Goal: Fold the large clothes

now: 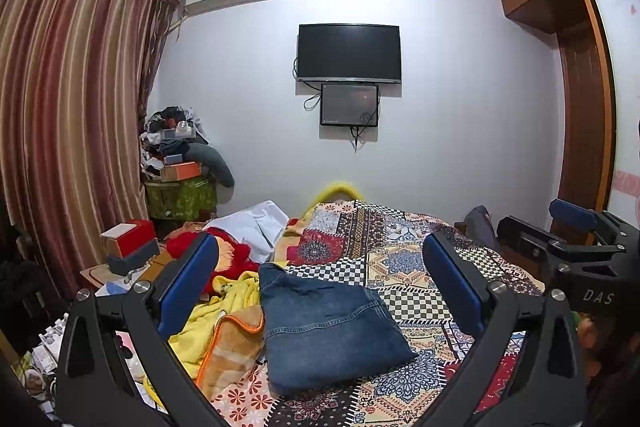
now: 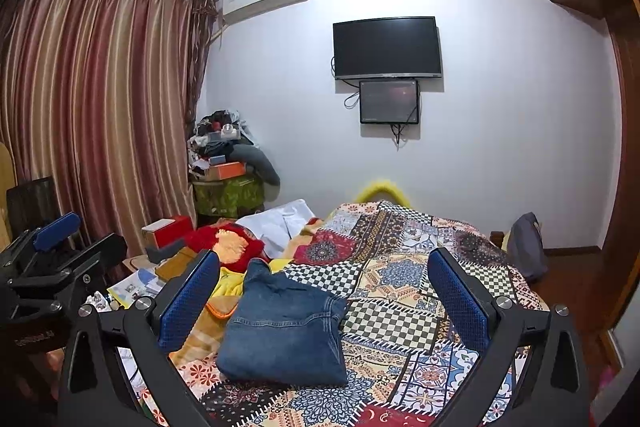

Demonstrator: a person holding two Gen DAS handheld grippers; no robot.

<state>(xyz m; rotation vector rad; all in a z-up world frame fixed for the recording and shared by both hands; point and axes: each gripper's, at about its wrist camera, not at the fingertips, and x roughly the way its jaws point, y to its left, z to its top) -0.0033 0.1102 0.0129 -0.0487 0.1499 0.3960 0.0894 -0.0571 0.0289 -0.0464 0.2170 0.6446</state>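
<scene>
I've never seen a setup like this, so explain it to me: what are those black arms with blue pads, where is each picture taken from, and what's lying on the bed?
These are two hand-held grippers, one in each of a person's hands, each with a camera looking forward along its fingers. One picture comes from the left gripper, the other from the right gripper; each also glimpses the other at its edge. The blue pads are the fingertips. Both grippers stand wide open and hold nothing. On the patchwork bedspread lies a pair of folded blue jeans. Beside them sits a yellow blanket, with red fabric behind.
</scene>
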